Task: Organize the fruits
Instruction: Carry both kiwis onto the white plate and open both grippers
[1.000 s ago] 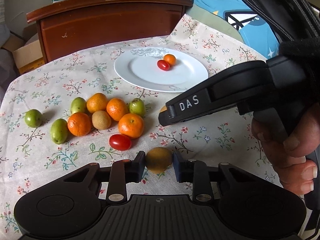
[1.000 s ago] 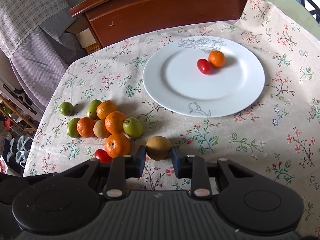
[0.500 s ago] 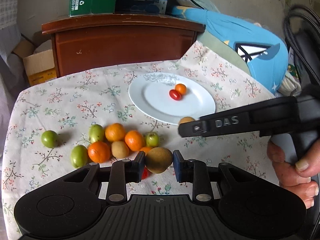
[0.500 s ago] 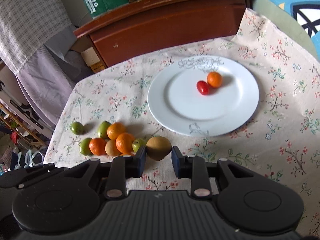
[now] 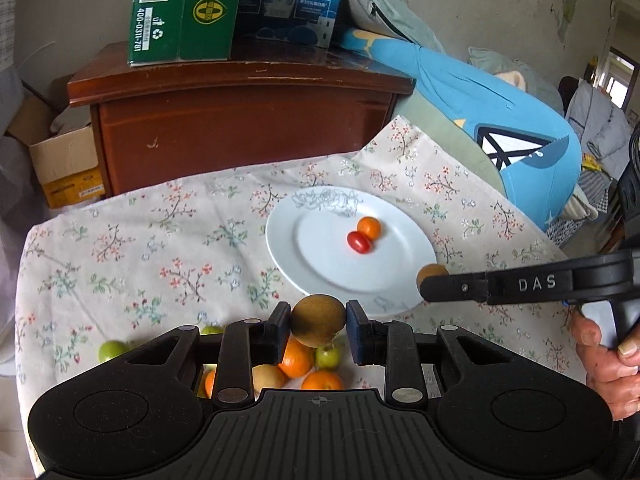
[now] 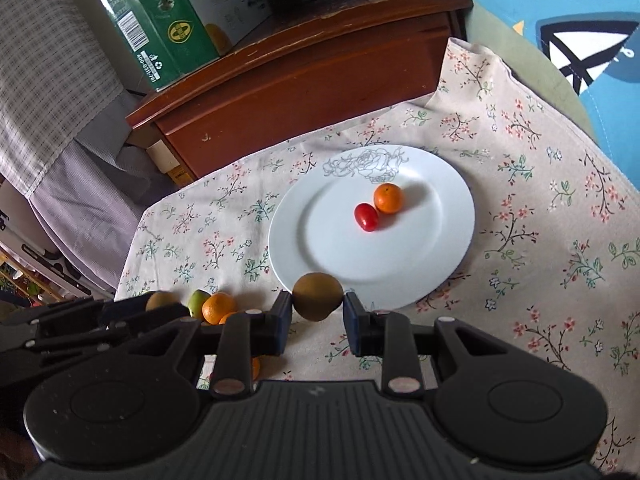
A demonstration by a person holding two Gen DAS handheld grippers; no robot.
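Observation:
My left gripper is shut on a brown kiwi, held above the fruit pile near the plate's near rim. My right gripper is shut on a second brown kiwi by the plate's near edge; it also shows in the left wrist view. The white plate holds a red cherry tomato and a small orange. Oranges, green fruits and another brownish fruit lie on the floral cloth below my left gripper, partly hidden by it.
A dark wooden cabinet stands behind the table with a green carton on top. A blue cushion lies at the right. A cardboard box sits at the left. The person's hand holds the right gripper.
Both grippers have risen from the cloth with their kiwis and now stand higher, towards the plate's near edge. The fruit pile has dropped below my left gripper.

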